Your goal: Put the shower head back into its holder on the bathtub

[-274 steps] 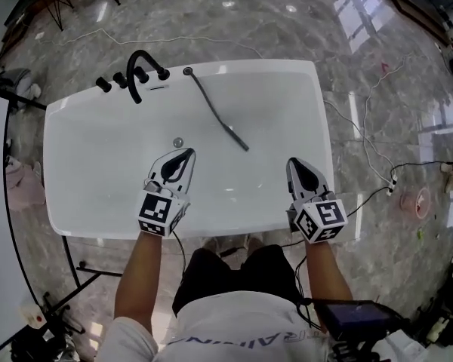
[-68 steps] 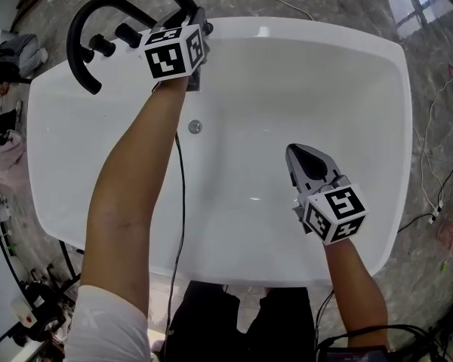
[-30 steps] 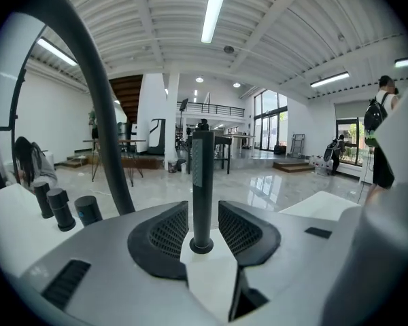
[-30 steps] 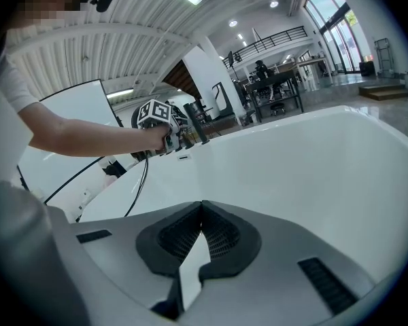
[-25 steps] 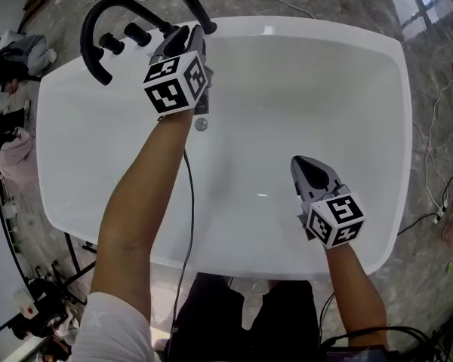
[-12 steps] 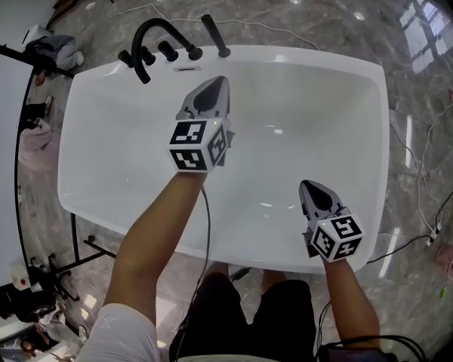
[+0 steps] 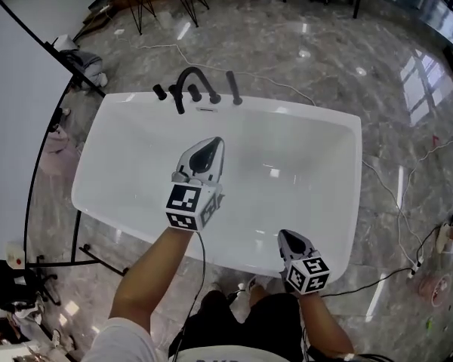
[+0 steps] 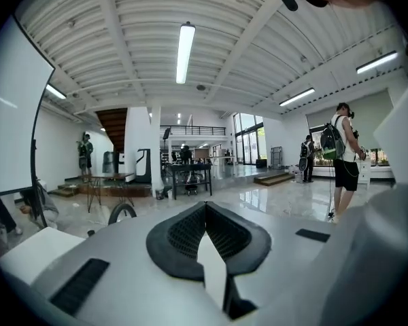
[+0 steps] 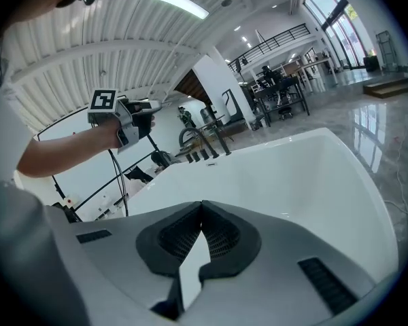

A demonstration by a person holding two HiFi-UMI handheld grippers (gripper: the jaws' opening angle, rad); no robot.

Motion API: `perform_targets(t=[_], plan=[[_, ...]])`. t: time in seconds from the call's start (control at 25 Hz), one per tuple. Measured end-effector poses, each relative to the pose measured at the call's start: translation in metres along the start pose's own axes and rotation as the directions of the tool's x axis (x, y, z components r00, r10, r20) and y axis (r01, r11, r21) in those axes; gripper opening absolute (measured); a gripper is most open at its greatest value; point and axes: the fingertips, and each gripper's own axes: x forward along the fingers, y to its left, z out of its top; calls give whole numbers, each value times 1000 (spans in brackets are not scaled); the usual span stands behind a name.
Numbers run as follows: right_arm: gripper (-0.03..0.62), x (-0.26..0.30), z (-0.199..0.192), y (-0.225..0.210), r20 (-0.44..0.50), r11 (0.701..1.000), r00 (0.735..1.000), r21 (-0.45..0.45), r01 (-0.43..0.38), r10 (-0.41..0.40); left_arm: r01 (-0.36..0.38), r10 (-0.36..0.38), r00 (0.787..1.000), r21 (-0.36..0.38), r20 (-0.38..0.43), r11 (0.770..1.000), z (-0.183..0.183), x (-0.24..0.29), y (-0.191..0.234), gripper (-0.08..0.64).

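Shower head [image 7: 232, 87] on bathtub rim [image 7: 294, 111], well beyond left claw [image 7: 213, 143]

The person is wearing a white short-sleeved top [image 7: 127, 339] and black shorts [image 7: 234, 319]. The left gripper [image 7: 213, 142] and right gripper [image 7: 285, 234] are showing pale grey shells with black ribbed teardrop pads. Each is bearing a black-and-white marker cube [image 7: 187, 207]. A thin black cable [image 7: 203, 266] is trailing from the left one.
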Motion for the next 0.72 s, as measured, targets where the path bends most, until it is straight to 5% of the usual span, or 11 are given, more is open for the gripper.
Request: perform_targets(t=[0.32, 0.72], plan=[[11, -54, 19, 72, 98, 998, 995, -61, 4, 2, -46, 49, 998, -96, 37, 994, 36, -140, -10, 18], [11, -141, 43, 235, 199, 971, 980, -236, 30, 18, -26, 46, 990, -152, 131, 988, 84, -345, -13, 18]])
